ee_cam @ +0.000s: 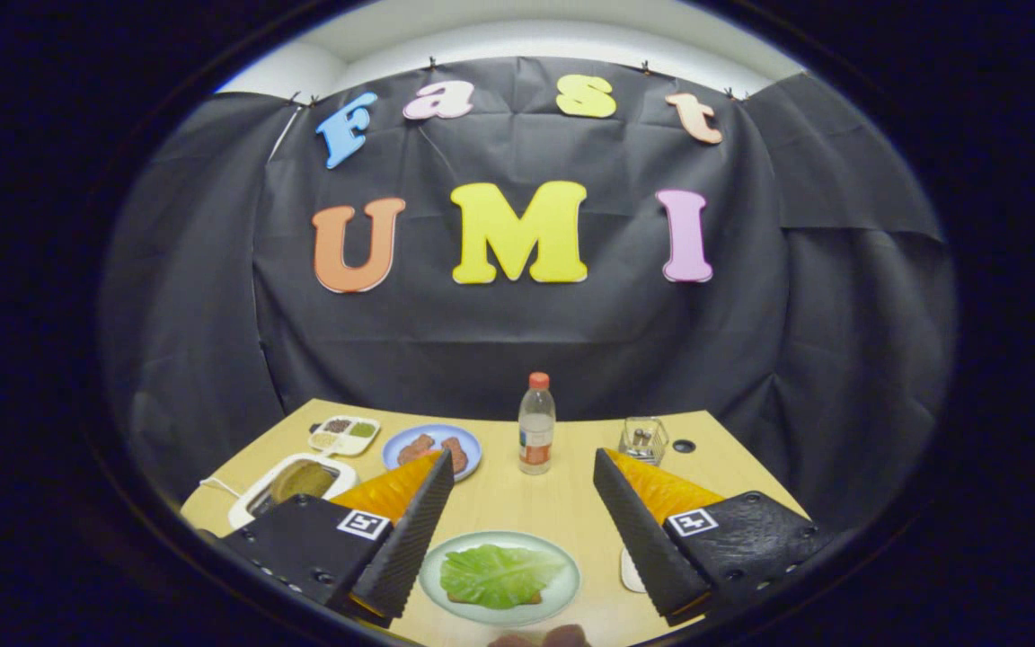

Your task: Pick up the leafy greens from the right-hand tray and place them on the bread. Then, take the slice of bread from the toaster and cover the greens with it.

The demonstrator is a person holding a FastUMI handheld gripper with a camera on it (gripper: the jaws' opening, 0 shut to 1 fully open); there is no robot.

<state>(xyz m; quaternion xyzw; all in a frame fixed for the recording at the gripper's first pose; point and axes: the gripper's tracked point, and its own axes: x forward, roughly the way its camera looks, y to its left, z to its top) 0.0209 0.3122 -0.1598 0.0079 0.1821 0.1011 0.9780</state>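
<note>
The worktop (517, 503) carries everything; the toaster (293, 485) beyond the left finger holds a bread slice (300, 480) (judged not yet taken); on the plate (562, 589) between the fingers the greens (499, 575) already cover bread; the claw (522, 530) gapes wide, empty.

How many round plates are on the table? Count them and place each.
2. A green plate with greens on bread lies between the open jaws; a blue plate lies beyond them, beside the bottle.

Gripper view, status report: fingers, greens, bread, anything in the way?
Gripper open, empty, above the plate. Leafy greens already on bread. Second slice in toaster. Bottle ahead, clear of the toaster.
</note>
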